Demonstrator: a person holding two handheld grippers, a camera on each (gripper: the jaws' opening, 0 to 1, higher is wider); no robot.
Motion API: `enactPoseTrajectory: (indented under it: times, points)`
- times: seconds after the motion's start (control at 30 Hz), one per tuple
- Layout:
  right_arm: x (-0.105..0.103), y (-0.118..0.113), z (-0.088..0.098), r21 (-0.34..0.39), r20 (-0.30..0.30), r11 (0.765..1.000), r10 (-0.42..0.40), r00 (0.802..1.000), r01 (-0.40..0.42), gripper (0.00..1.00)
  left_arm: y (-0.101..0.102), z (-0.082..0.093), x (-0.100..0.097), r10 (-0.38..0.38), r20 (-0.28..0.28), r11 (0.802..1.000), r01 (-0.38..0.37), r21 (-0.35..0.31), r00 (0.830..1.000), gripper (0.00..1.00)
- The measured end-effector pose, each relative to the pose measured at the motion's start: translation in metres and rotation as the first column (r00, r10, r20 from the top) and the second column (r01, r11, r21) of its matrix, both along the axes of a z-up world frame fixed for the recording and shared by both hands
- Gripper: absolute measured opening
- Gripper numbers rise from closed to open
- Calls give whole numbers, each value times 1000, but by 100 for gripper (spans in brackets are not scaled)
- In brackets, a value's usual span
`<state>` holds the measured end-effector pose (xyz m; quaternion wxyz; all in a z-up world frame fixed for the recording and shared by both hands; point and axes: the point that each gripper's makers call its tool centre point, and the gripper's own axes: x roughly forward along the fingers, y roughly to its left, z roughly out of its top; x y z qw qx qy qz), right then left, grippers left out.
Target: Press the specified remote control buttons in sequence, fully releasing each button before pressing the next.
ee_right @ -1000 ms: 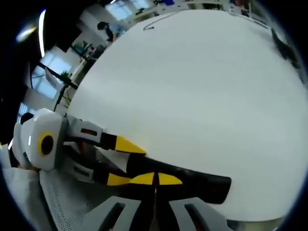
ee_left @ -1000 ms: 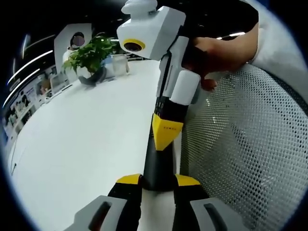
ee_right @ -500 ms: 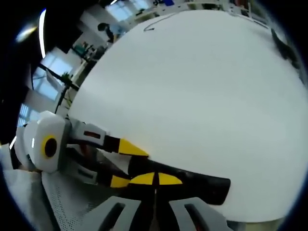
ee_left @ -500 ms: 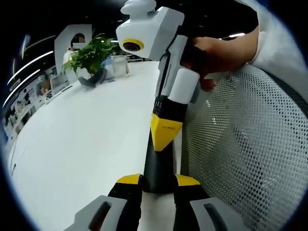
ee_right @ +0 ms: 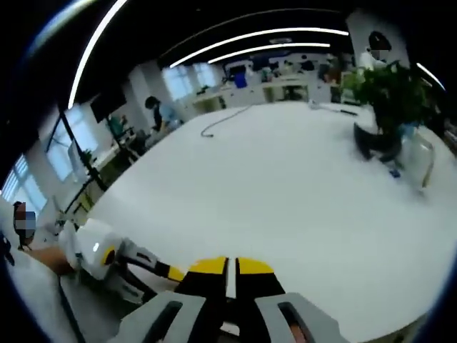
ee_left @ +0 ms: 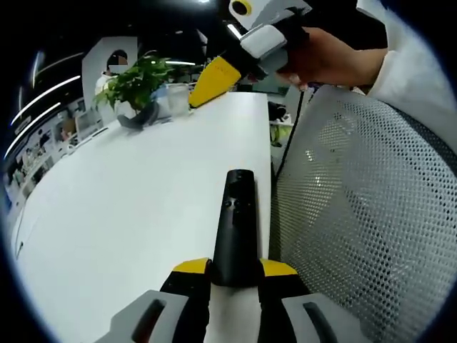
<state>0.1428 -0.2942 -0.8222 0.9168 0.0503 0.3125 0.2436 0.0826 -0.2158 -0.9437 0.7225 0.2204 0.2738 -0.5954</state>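
We pinch the slim black plastic remote (ee_left: 234,236) in the left claw (ee_left: 235,275), long axis running ahead; the right claw (ee_left: 211,80), tips together, hangs above its far end.

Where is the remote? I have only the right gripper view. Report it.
Observer: The remote lies on the white table, its near end clamped in the left claw.
Operator: Give me my right claw's clearance.
Observer: The right claw hangs above the table, apart from the remote, touching no button.
Operator: Name what's beside the remote.
Observer: A mesh chair back stands beside it at the table's edge.
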Motion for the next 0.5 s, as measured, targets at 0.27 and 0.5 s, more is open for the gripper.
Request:
enactPoseTrajectory:
  times: [0.27, 0.5]
  points:
    - [-10, -19, -12, -113, 65, 993, -39, 997, 46, 41, 0, 0, 0, 2, -1, 1000, -2, 1, 1000, 25]
    - [-4, -18, -4, -183, 187, 981, -33, 982, 68, 73, -1, 0, 0, 4, -2, 1000, -4, -1, 1000, 25]
